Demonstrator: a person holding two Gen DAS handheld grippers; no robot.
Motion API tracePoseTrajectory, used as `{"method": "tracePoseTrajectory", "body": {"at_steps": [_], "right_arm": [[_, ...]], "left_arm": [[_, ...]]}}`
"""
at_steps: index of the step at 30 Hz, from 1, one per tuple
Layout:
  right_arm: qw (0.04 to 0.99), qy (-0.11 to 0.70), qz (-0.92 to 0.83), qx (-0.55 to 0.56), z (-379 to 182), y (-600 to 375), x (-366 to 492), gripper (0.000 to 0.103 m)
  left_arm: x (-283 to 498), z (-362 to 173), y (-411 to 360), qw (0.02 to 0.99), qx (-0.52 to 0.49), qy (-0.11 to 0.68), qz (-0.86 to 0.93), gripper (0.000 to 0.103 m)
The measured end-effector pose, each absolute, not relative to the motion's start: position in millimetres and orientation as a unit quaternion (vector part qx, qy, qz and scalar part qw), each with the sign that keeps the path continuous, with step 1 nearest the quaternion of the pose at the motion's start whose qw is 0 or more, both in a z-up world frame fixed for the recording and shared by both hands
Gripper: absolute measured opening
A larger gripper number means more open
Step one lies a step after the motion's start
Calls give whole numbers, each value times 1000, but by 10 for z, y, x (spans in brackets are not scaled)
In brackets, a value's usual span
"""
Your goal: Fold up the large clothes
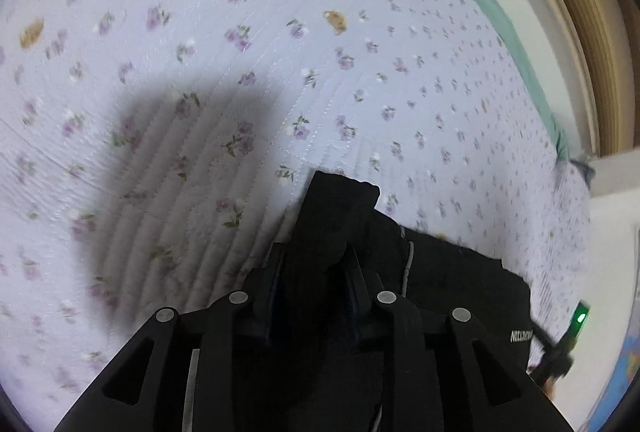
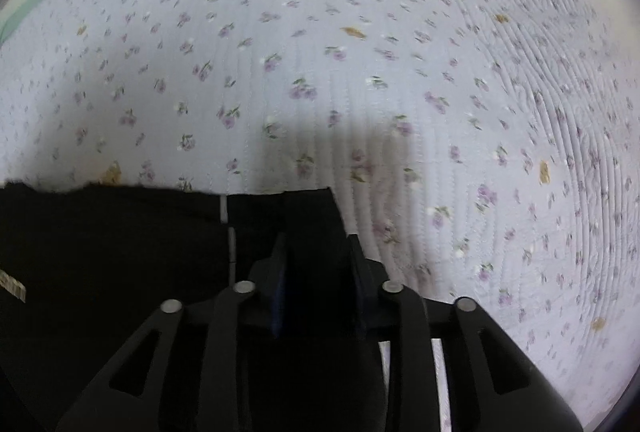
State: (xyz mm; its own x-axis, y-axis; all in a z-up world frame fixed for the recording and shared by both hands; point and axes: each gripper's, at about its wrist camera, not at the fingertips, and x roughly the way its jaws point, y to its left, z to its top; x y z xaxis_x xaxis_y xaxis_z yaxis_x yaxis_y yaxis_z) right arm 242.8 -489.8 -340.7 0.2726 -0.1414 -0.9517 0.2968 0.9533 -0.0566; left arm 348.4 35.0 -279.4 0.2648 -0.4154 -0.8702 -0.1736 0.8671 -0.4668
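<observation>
A large black garment (image 1: 448,272) with a grey drawstring and a small white logo hangs between both grippers above a floral quilt. My left gripper (image 1: 316,252) is shut on a bunched black edge of it that sticks up past the fingers. In the right wrist view my right gripper (image 2: 316,244) is shut on another black edge, and the garment (image 2: 112,232) stretches off to the left. The part of the garment below the grippers is hidden.
A pale lilac quilted bedspread (image 1: 280,32) with purple flowers fills both views and shows in the right wrist view (image 2: 360,52). A green sheet edge (image 1: 480,0), a white wall and a wooden frame (image 1: 580,12) lie at the right. The other gripper's green light (image 1: 580,318) shows low right.
</observation>
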Motion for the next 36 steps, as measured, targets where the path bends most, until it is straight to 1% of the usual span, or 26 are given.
{"method": "tracePoseTrajectory", "body": {"at_steps": [2, 5, 6, 7, 8, 9, 12, 15, 18, 20, 23, 26, 27, 30, 33, 36], "right_arm": [[801, 572, -134, 112, -3158, -5021, 2319, 40], [823, 537, -128, 132, -2717, -5046, 2090, 56], [832, 524, -124, 133, -2543, -5018, 1984, 68], [842, 509, -117, 136, -2358, -4975, 1851, 78], [849, 498, -108, 140, -2233, -4931, 1760, 81], [858, 484, -89, 146, -2067, -4848, 1608, 83], [863, 483, -63, 135, -1885, -4519, 1362, 83], [855, 499, -7, 140, -1922, -4090, 1149, 83], [853, 514, 11, 90, -2057, -3587, 993, 83], [843, 530, 30, 88, -2208, -3359, 940, 83], [835, 544, 31, 70, -2456, -3143, 899, 82], [826, 563, 1, 32, -2792, -3067, 925, 80], [822, 568, 5, 40, -2890, -3073, 925, 80], [808, 584, 13, 73, -3177, -3165, 966, 81], [810, 583, 10, 61, -3299, -3141, 989, 83], [807, 587, 13, 59, -3275, -3134, 994, 83]], "left_arm": [[3386, -2574, 394, 771, -217, 593, -79, 27], [3157, -2149, 416, 799, -167, 574, -63, 27], [3062, -2012, 429, 806, -159, 567, -63, 27], [2949, -1856, 426, 812, -152, 559, -69, 27], [2844, -1736, 412, 817, -146, 552, -77, 27], [2714, -1609, 375, 823, -139, 543, -90, 27], [2311, -1297, 100, 838, -111, 517, -131, 28], [1942, -1220, -310, 825, -95, 525, -188, 28], [1650, -1260, -760, 818, -59, 523, -233, 28], [1534, -1372, -959, 812, -43, 529, -244, 28], [1509, -1691, -1072, 786, -74, 557, -256, 28], [1598, -2204, -1122, 754, -89, 607, -234, 28], [1656, -2388, -1108, 741, -105, 622, -229, 28], [1784, -2706, -1048, 716, -147, 646, -220, 28], [1842, -2805, -1012, 708, -168, 651, -215, 28], [1794, -2671, -1079, 720, -131, 644, -224, 28]]}}
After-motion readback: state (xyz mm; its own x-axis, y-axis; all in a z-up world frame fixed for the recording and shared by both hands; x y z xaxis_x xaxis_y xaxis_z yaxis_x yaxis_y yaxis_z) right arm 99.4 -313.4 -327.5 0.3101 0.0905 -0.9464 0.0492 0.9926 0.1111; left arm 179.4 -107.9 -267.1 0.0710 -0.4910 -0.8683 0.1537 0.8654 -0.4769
